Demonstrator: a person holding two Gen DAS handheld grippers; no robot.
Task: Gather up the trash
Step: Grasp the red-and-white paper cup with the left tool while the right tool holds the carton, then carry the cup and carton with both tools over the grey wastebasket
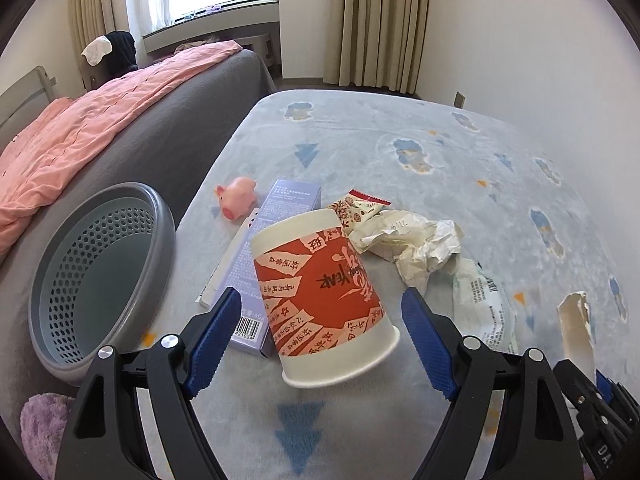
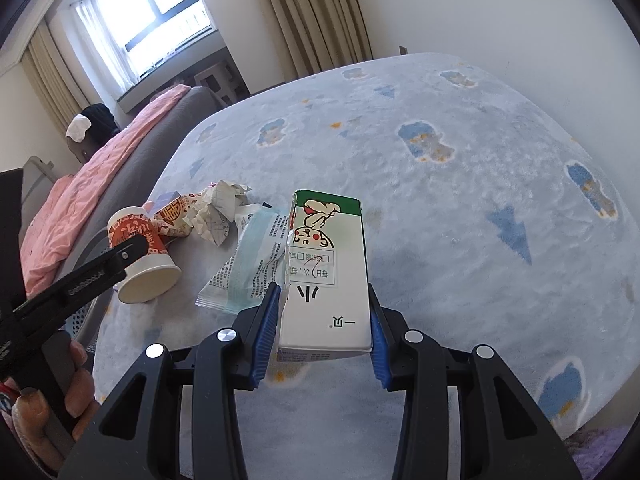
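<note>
Straddling a toppled cup (image 1: 320,300) with pads wide apart and touching nothing: left gripper (image 1: 324,344), angled down at the rug (image 1: 440,152). Lying on its side, the cup, red-and-white print, open mouth toward the camera, nothing visible inside. Just behind it, a purple box (image 1: 256,292) partly tucked under, a snack wrapper (image 1: 360,208), crumpled paper (image 1: 420,248) and a printed plastic wrapper (image 1: 484,300), all loose on the rug. Beyond the box, a pink pig toy (image 1: 236,196). Off to the left, tipped against the grey bed (image 1: 160,132), a perforated grey basket (image 1: 160,216) with no trash showing in the part seen.

Clamped on a white carton (image 2: 324,280) from both sides: right gripper (image 2: 322,328), carton's green end pointing away, possibly raised clear of the rug, though hard to judge from this angle. Just left of the carton, the plastic wrapper, then paper, then cup. At the lower left edge, fingers (image 2: 76,384) on the other gripper's handle.
</note>
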